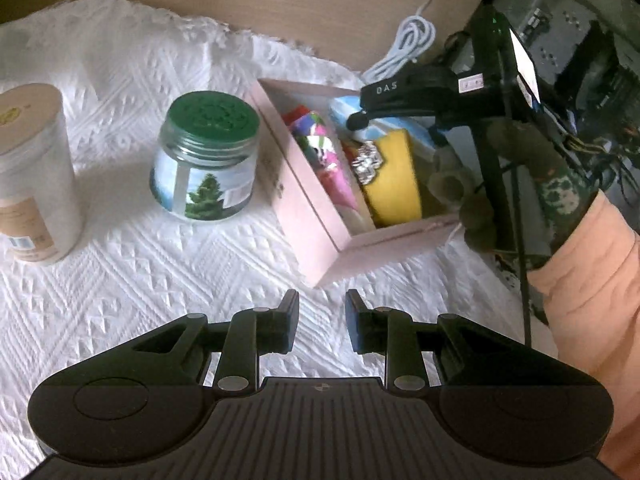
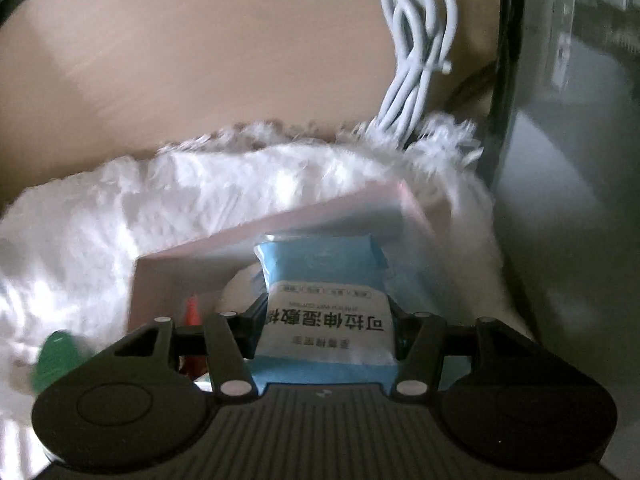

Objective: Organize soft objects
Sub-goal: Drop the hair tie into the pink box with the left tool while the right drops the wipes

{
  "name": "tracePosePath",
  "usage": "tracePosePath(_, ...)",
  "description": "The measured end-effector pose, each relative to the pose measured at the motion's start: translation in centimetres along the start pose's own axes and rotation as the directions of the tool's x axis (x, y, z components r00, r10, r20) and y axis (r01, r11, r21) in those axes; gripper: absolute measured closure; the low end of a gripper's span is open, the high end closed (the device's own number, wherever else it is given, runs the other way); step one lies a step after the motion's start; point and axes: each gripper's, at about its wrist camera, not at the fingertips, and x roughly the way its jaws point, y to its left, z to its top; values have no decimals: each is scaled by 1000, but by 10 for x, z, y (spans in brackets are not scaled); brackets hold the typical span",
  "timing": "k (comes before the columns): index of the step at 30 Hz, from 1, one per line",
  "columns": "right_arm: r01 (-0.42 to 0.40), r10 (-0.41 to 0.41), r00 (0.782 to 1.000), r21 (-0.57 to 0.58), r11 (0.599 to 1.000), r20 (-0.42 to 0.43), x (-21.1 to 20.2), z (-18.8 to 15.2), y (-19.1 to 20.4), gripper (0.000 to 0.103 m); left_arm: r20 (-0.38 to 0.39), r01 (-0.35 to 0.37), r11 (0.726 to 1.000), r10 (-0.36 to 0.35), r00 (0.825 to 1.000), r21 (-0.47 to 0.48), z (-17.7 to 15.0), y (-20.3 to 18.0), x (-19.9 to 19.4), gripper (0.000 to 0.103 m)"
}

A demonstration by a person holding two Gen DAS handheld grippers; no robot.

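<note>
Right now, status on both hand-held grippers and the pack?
Right hand-held gripper shut on blue pack, over pink box. Left hand-held gripper open, empty. Nothing blocking.

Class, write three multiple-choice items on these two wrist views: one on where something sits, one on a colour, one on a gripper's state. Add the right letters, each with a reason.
1. Where does the yellow sponge lie?
A. inside the pink box
B. on top of the jar
C. on the bare wood

2. What colour is the lid of the glass jar?
A. red
B. green
C. white

3. What is the right gripper doing?
A. gripping a blue and white packet
B. standing empty
C. gripping the white cable

Answers: 1 A, the sponge stands between the box walls beside colourful items. 2 B, the screw lid is dark green. 3 A, the packet sits clamped between its fingers, above the box.
</note>
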Motion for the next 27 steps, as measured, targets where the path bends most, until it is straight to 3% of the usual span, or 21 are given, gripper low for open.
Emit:
tracePosePath(4, 5, -5, 1000, 1, 1000, 7, 3, 4, -4, 47, -20, 12, 1000, -12, 1000, 4, 0, -6, 8, 75)
tracePosePath(7, -32, 32, 999, 7, 999, 0, -12, 0, -9, 40, -31, 29, 999, -29, 999, 19, -2, -15, 13, 75)
tracePosePath(9, -56, 57, 997, -16, 998, 57, -40, -13, -10, 23, -34, 35, 999, -34, 999, 31, -1, -22, 17, 75)
tracePosePath(14, 29, 28, 964, -207, 978, 266, -117, -72, -2, 17, -7, -28, 997, 28, 1000, 72, -1, -31, 27, 75)
tracePosePath(16, 52, 29, 951, -251, 967, 308, -140, -99, -3, 12, 8, -60, 996, 59, 998, 62, 1, -31, 32, 75)
tracePosePath(20, 13, 55, 964, -252, 968, 262, -157, -148, -13, 8, 59, -109, 993, 107, 993, 32, 8, -29, 35, 72)
tracePosePath(23, 18, 33, 980, -257, 966, 194, -146, -174, -18, 7, 80, -116, 993, 113, 990, 29, 8, -29, 32, 72)
tracePosePath(27, 14, 10, 994, -207, 978, 112, -122, -188, -27, 7, 159, -190, 980, 179, 971, 54, -15, -40, 18, 72)
